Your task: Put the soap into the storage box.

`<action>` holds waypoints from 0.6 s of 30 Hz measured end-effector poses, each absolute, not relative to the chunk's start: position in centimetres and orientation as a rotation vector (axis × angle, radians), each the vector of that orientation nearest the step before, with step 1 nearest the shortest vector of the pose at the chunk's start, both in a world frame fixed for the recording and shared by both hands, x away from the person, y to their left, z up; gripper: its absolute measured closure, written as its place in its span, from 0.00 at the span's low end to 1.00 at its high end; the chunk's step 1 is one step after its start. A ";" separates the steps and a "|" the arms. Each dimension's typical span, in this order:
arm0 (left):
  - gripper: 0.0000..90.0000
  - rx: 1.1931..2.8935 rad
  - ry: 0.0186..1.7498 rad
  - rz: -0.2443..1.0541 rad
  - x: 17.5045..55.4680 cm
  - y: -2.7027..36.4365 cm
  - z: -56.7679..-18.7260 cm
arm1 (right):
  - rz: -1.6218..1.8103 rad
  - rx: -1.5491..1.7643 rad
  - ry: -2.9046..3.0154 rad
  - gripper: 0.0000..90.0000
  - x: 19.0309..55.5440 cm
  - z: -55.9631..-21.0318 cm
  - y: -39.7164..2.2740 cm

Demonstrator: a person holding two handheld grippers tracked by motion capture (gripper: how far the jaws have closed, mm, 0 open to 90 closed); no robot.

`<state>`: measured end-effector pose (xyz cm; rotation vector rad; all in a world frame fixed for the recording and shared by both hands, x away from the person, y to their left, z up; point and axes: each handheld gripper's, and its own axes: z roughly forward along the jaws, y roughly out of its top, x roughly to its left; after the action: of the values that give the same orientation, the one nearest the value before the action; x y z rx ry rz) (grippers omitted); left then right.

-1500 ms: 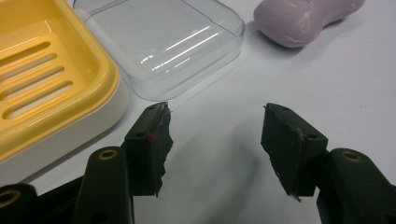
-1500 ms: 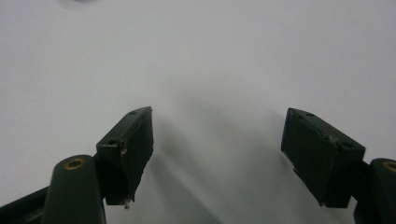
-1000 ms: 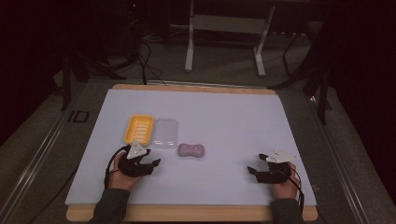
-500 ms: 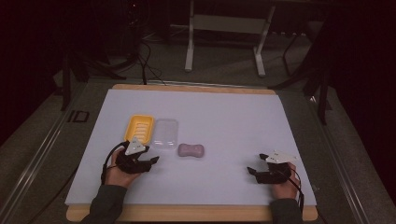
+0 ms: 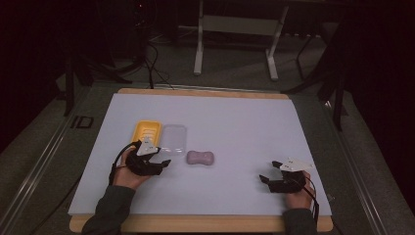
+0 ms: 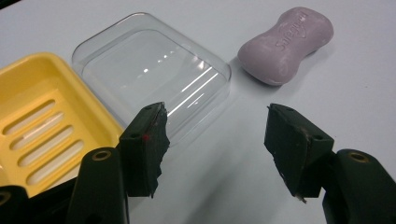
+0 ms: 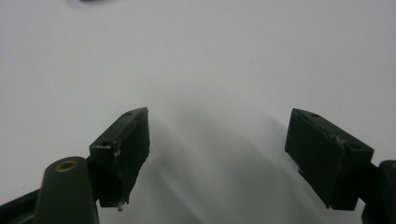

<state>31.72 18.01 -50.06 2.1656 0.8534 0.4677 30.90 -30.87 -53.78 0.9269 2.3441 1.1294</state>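
In the left gripper view the yellow soap dish (image 6: 44, 126) ran off the left edge and was partly covered by the near finger, so its full outline could not be seen. Its slotted floor showed four long openings. The clear plastic lid (image 6: 152, 70) lay just beside it, edge to edge, and its near corner was hidden behind that same finger. The room beyond the surface (image 5: 254, 122) was too dark to make out.

The soap bar (image 6: 286, 44) carried embossed lettering that appeared to read "Safeguard", though the letters were faint. It was pale mauve, waisted in the middle with rounded ends, and lay flat on the surface, near the lid but apart from it.

The left gripper (image 6: 215, 130) had just been opening; its fingers stood moderately apart with nothing between them, low over bare surface short of the lid and soap. In the high view it sat (image 5: 155, 159) beside the dish. The right gripper (image 7: 217, 140), well apart at the right (image 5: 271, 175), held its fingers wide and empty.
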 end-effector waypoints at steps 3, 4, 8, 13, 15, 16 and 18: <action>0.44 2.169 0.842 0.458 31.9 17.9 -49.9 | 1.126 0.926 2.346 0.24 30.9 -53.8 -30.9; 0.43 2.173 0.834 0.450 32.1 17.8 -49.8 | 1.124 0.924 2.346 0.24 30.9 -53.8 -30.9; 0.43 2.188 0.819 0.440 32.6 17.5 -49.5 | 1.123 0.923 2.346 0.24 30.9 -53.8 -30.8; 0.43 2.210 0.789 0.435 33.2 17.1 -48.9 | 1.119 0.922 2.347 0.24 30.9 -53.8 -30.8; 0.43 2.211 0.783 0.429 33.3 17.0 -48.8 | 1.117 0.920 2.348 0.24 30.9 -53.8 -30.8; 0.43 2.207 0.781 0.425 33.3 16.9 -48.7 | 1.114 0.918 2.350 0.24 30.9 -53.8 -30.8; 0.43 2.212 0.773 0.421 33.4 16.8 -48.6 | 1.108 0.916 2.352 0.24 30.9 -53.8 -30.8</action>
<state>33.41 16.78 -48.63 2.2117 0.7726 0.4207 30.91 -30.76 -53.78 0.9162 2.3524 1.1079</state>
